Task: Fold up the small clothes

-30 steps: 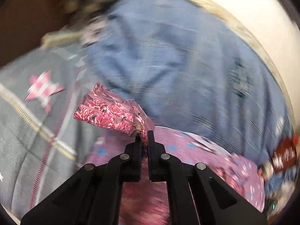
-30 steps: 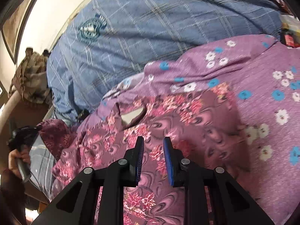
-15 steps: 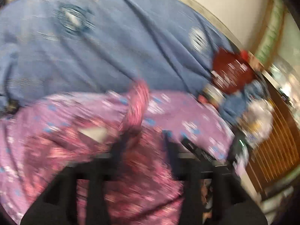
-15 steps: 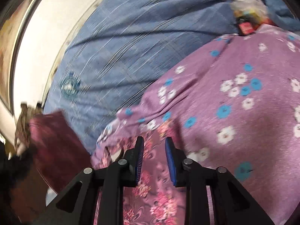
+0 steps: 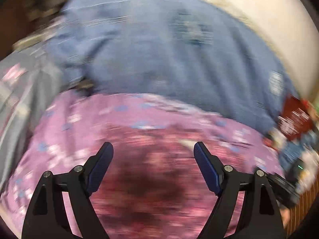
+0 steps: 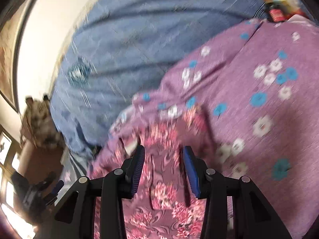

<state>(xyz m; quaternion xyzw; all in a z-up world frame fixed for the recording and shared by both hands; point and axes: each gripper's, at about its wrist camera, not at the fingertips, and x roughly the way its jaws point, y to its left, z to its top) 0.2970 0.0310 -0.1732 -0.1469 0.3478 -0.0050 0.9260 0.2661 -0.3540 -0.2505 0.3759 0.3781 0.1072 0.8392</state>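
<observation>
A small maroon garment with pink flowers (image 6: 165,171) lies flat on a purple flowered sheet (image 6: 265,83). In the blurred left wrist view the same garment (image 5: 151,171) spreads below my left gripper (image 5: 153,149), whose jaws are opening wide with nothing pinched between them. My right gripper (image 6: 163,153) hovers over the garment near its neckline; its jaws are opening too, and the cloth lies under the gap, not clamped. At the left edge of the right wrist view the left gripper (image 6: 53,187) shows small and blurred.
A blue checked bedcover (image 6: 139,39) fills the far side of the bed, up to a pale wall (image 6: 45,31). A grey quilt with a pink star (image 5: 18,83) lies at the left. Red packets and clutter (image 5: 293,123) sit at the right, beside wooden slats (image 5: 303,205).
My left gripper let go of the garment's folded part and opened wide as it swung across. The garment now lies flat. My right gripper's jaws widened and it shifted over the garment.
</observation>
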